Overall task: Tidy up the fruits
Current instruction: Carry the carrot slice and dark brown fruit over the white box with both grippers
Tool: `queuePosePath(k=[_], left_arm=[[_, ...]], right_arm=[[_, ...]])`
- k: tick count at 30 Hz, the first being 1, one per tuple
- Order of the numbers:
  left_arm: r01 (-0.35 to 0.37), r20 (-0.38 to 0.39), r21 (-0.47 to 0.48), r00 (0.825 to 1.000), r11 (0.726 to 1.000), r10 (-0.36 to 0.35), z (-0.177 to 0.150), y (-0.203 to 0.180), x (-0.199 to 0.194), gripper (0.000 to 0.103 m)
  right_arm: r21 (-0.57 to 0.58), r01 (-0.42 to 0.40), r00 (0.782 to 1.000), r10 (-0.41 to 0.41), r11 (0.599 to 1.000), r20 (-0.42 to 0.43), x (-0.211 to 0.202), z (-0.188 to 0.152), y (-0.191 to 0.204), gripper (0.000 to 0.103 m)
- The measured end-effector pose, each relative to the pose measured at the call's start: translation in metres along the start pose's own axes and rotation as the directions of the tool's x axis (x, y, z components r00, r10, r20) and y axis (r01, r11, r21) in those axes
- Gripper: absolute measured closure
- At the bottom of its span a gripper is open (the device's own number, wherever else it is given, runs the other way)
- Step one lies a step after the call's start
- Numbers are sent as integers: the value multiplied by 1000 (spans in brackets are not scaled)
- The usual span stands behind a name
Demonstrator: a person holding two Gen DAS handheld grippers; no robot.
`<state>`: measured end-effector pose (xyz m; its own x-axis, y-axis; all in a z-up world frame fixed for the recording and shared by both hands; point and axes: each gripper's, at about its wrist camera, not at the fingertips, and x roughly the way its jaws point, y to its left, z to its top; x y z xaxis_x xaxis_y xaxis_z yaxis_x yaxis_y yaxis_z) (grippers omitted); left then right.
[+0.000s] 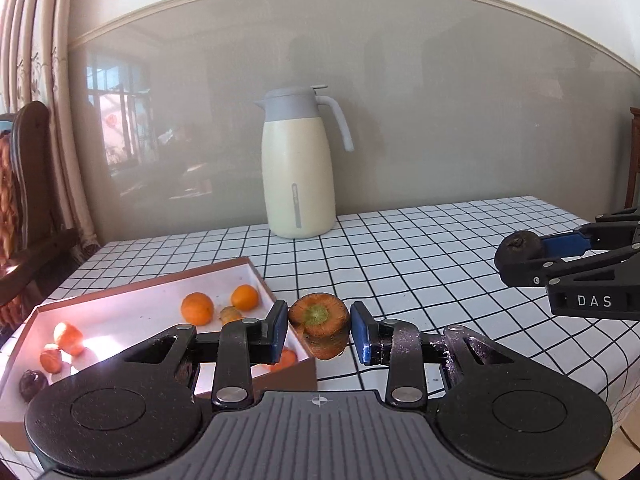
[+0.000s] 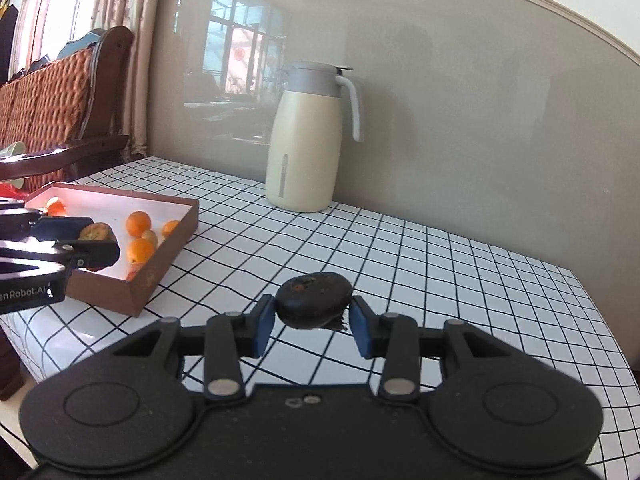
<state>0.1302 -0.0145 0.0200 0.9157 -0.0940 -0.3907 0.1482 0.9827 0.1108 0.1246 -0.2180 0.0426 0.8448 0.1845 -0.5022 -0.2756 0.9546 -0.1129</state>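
Presently left gripper point(image 1: 319, 330) clamps carrot stub point(image 1: 319, 325), cut end facing camera, long axis downward, just right of box point(image 1: 152, 280). Right gripper point(image 2: 312, 322) pinches dark fruit point(image 2: 313, 305), long axis crosswise, well right of box, level above tablecloth point(image 2: 440, 264).

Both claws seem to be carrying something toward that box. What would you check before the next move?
1. Left gripper jaws clamp the orange fruit: ok.
2. Right gripper jaws clamp the dark fruit: ok.
3. Box has bare floor for more: ok.
4. Orange fruit already over the box: cannot tell.
5. Thermos stands clear of the path: ok.
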Motion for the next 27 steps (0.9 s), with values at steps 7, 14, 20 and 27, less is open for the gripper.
queuePosePath(k=[7,14,20,27], left_arm=[[-55,8,-23,998,998,55,-8,27,-15,69],[-117,9,-47,993,992,117,-14,53,-25,69],[-168,13,-65,986,984,169,-19,75,-36,69],[-226,10,-87,974,970,228,-24,99,-46,69]], right_arm=[[-33,-80,996,81,996,28,-5,7,29,71],[-70,-144,988,148,987,46,-1,16,56,71],[-101,-190,979,196,977,59,2,22,78,71],[-125,-241,966,251,963,71,7,31,102,71]])
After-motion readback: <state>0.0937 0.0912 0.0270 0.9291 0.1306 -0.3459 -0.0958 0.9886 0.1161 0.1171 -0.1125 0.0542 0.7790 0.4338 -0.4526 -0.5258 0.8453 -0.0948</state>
